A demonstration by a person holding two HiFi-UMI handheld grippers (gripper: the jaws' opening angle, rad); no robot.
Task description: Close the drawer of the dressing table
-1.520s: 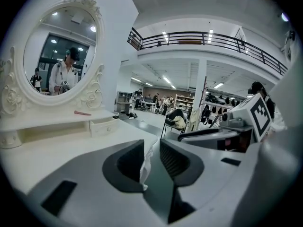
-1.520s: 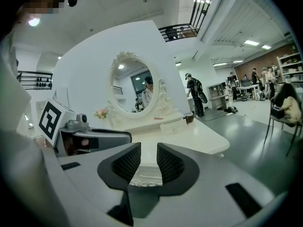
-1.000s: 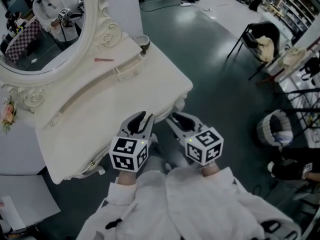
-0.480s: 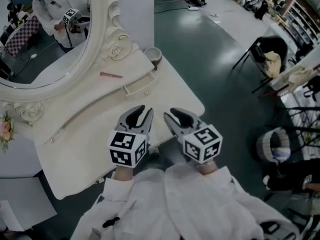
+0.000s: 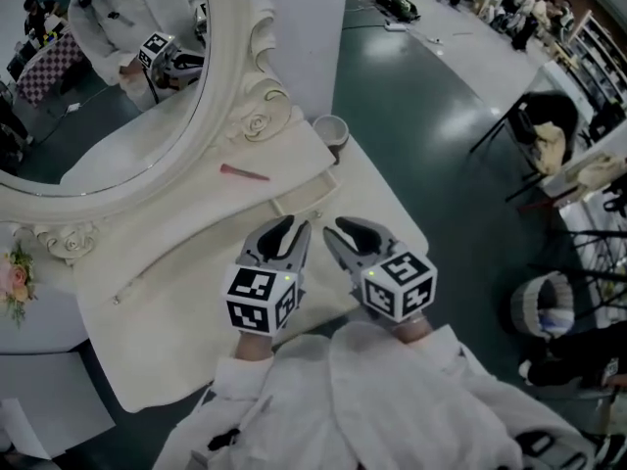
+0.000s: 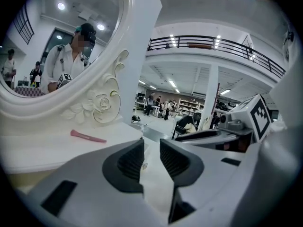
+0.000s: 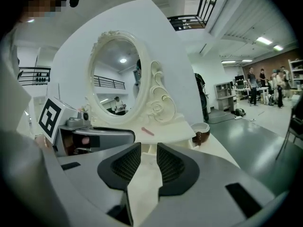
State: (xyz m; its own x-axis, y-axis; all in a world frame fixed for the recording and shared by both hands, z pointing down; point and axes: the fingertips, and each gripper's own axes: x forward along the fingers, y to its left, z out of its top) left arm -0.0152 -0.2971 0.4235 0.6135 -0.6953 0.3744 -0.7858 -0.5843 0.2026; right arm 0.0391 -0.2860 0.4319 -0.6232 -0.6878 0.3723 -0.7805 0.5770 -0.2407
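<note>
Bare tabletop (image 5: 196,262) ahead; pink brush (image 5: 245,172), cup (image 5: 331,131) beyond.

Floor (image 5: 441,145) dark green, glossy (ceiling lights (image 7: 264,40) reflected). Black chair (image 5: 537,111) at right; white wall panel (image 5: 304,27) at top.

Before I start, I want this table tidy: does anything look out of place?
Yes. The small drawer juts out of the shelf front instead of sitting flush, so it looks left open. A pink stick also lies loose on the shelf top beside it.
</note>
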